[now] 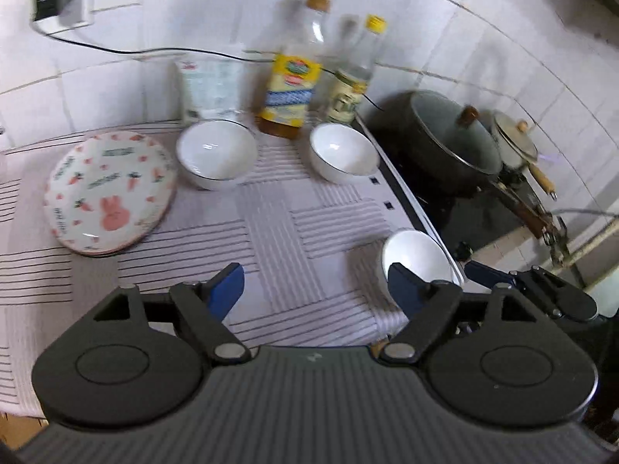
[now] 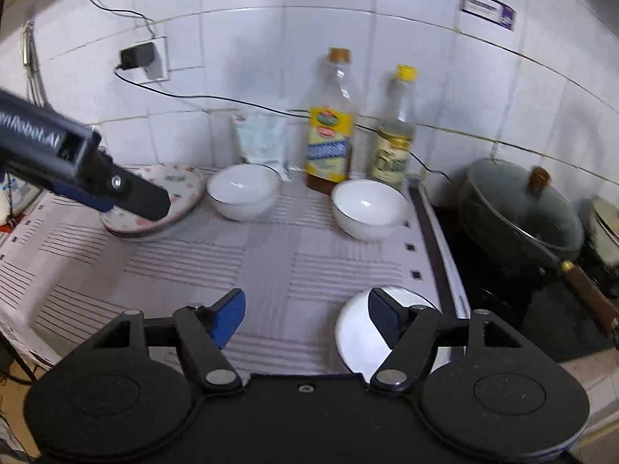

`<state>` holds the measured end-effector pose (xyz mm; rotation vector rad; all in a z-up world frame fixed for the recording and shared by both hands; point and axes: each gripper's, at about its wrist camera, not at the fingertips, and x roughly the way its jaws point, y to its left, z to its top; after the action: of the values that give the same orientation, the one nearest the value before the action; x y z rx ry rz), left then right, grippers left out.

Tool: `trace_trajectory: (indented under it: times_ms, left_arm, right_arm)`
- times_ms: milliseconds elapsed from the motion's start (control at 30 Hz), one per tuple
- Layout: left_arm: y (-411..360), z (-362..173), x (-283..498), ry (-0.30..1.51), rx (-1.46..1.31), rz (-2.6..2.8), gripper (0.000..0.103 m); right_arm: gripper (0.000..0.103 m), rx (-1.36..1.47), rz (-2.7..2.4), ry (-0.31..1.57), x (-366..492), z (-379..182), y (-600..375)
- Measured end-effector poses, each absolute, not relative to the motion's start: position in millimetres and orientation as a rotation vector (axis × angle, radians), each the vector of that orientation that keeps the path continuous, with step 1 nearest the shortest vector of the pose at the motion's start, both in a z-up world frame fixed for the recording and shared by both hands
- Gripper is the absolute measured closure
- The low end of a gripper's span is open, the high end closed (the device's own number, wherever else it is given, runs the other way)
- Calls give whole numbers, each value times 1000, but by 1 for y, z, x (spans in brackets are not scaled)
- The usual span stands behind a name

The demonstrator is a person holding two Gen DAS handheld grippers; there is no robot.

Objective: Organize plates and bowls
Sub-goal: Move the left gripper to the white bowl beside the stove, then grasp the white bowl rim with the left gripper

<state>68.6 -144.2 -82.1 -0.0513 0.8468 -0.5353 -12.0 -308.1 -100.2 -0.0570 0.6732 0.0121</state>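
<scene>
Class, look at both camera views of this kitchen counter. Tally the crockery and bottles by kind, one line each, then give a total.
White bowls: 3 (back left, back right, near one by the stove)
Patterned plates: 1 stack; the number of plates in it is unclear
Bottles: 2 (taller, shorter)
Total: 6

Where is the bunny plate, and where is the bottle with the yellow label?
bunny plate [image 1: 110,193]: left wrist view, on the plate's patterned middle above the pink bunny.
bottle with the yellow label [image 2: 329,137]: right wrist view, on its yellow label.
</scene>
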Motion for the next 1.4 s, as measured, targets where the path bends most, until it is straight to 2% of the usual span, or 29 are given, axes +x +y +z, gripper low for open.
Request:
trace_trajectory:
  times_ms: [67,300,433,767,833,900,967,1133,1200,1400]
  left_arm:
    - [-161,-92,70,863,-42,-559,16]
    - [-213,-139,80,933,-20,-590,16]
    - [-230,-165,92,885,-61,-623,15]
    - [-271,-223,126,925,-6,-655,20]
    - [-276,-231,130,941,-8,-664,24]
    - [-280,-234,133,946,-3,-670,40]
    - [-280,-236,136,967,-28,-677,49]
    - [-276,-234,137,979,-71,-700,53]
    - [-280,-235,139,987,-52,-696,69]
    - [-283,-240,139,987,-48,-705,80]
  right_arm:
    - [6,-55,13,644,-21,-112,-321]
    - [6,-54,-64,650,-26,-174,-352]
    - [5,-66,-72,679,-18,-208,-363]
    - [2,16,-18,628,3,-259,-381]
    - [2,14,-43,603,6,-265,-380]
    - [2,19,-54,569,7,-267,-379]
    - [2,13,-67,554,9,-270,-376]
    - [2,19,-96,527,16,-271,-377]
    - [2,18,-96,523,16,-271,-378]
    - [5,26,-103,504,18,-270,-380]
